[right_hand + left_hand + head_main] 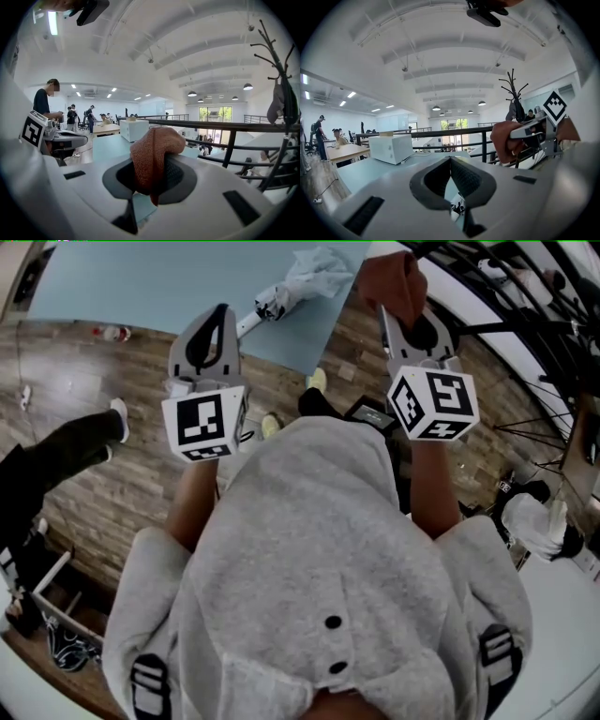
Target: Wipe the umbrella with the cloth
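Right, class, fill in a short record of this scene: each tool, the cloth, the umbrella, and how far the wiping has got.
left tool: shut, nothing between the jaws
right tool: shut on the cloth
cloth: reddish-brown, bunched, sticking out past the jaws
umbrella: pale, folded, lying on the blue table, ahead of both tools
contact: cloth and umbrella apart
wiping: not yet begun

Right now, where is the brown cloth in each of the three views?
Head view: cloth top, right of centre.
Left gripper view: cloth right of centre.
Right gripper view: cloth centre, clamped between the jaws.
Shared landmark: light blue surface.
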Demonstrator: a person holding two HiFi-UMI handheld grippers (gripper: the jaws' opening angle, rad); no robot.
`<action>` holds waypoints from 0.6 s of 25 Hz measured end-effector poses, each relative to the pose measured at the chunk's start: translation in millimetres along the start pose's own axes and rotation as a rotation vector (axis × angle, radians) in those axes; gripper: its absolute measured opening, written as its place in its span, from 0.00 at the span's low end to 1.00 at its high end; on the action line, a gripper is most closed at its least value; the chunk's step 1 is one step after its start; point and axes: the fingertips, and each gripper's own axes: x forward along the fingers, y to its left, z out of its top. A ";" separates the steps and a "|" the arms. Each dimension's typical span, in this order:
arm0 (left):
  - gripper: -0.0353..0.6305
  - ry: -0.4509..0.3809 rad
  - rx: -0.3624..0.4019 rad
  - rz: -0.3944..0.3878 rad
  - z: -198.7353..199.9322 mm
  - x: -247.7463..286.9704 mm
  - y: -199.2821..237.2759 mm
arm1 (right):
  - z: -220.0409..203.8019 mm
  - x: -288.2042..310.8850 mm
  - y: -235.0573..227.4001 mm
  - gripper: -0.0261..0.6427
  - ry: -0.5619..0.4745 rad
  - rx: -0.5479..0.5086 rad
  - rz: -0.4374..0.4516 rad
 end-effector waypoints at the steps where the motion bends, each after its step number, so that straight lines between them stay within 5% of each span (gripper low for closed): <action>1: 0.08 0.003 0.002 0.007 1.8 5.8 -1.4 | 1.0 5.1 -5.1 0.15 0.005 -0.002 0.011; 15: 0.08 0.077 0.060 0.108 -2.6 56.2 -31.3 | -13.8 56.3 -63.1 0.15 0.060 -0.002 0.159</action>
